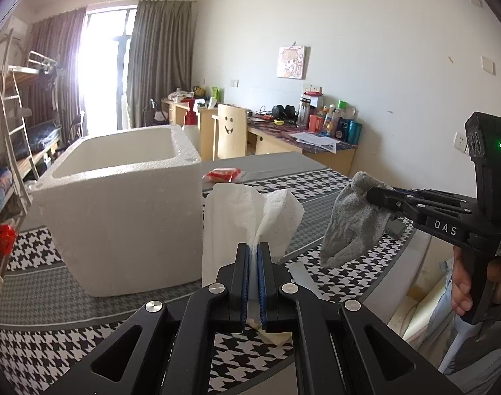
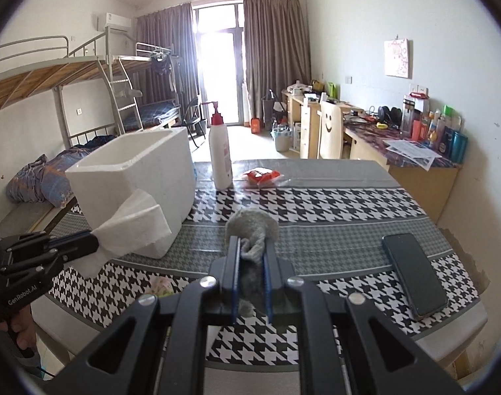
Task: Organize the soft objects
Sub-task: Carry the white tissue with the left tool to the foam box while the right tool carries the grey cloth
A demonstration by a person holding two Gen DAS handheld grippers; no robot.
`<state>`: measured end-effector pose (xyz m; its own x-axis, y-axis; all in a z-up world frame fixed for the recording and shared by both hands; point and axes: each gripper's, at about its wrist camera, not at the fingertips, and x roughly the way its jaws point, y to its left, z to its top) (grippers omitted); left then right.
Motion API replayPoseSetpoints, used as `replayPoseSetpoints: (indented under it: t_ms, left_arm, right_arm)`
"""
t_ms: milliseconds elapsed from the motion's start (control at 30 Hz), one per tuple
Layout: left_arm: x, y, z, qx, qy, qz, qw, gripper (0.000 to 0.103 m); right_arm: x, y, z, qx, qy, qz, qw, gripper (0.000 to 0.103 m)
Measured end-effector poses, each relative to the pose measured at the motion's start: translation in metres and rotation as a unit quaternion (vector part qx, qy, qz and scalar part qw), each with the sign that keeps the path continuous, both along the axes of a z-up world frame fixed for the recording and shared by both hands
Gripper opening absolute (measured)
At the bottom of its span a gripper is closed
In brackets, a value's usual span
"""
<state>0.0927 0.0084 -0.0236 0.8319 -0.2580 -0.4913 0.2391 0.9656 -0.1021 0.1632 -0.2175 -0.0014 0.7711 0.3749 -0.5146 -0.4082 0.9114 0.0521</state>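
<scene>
Fingers of left gripper (image 1: 253, 250) clamp white tissue (image 1: 247, 217), frame center; right gripper (image 2: 252, 243) pinches grey sock (image 2: 252, 227), lower part hidden. "DAS", "GenRobot.AI" readable on grippers. Foam box (image 1: 118, 217) left.

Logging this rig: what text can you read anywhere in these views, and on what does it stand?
"DAS": on the right claw, on its arm.
"GenRobot.AI": on the left claw, on its body.
Red label on the pump bottle: too blurred to read.
Red packet, desk bottles, wall picture: too small to read.
</scene>
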Motion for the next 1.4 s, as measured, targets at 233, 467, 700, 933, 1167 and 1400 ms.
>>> replayPoseSetpoints:
  t_ms: [233,467,700,933,1167,1400]
  left_arm:
    - [0.006,-0.011,0.004,0.005,-0.005,-0.010,0.9999,0.005]
    - [0.010,-0.018,0.010,0.010,-0.014,-0.016,0.9997,0.005]
    - [0.012,-0.020,0.016,0.012,-0.026,-0.022,0.9994,0.005]
    - [0.011,-0.021,0.023,0.011,-0.037,-0.032,0.9987,0.005]
    - [0.013,-0.024,0.028,0.020,-0.046,-0.031,0.9982,0.005]
    - [0.015,-0.026,0.036,0.020,-0.057,-0.032,0.9976,0.005]
  right_arm:
    - [0.000,-0.004,0.003,0.010,-0.007,0.002,1.000,0.015]
    - [0.000,-0.008,0.008,0.019,-0.015,-0.002,1.000,0.015]
    - [0.000,-0.012,0.008,0.030,-0.017,-0.012,0.999,0.015]
    - [-0.002,-0.012,0.013,0.038,-0.023,-0.016,0.999,0.015]
    - [-0.001,-0.010,0.020,0.042,-0.033,-0.014,0.998,0.015]
    - [0.003,-0.012,0.024,0.049,-0.038,-0.013,0.998,0.015]
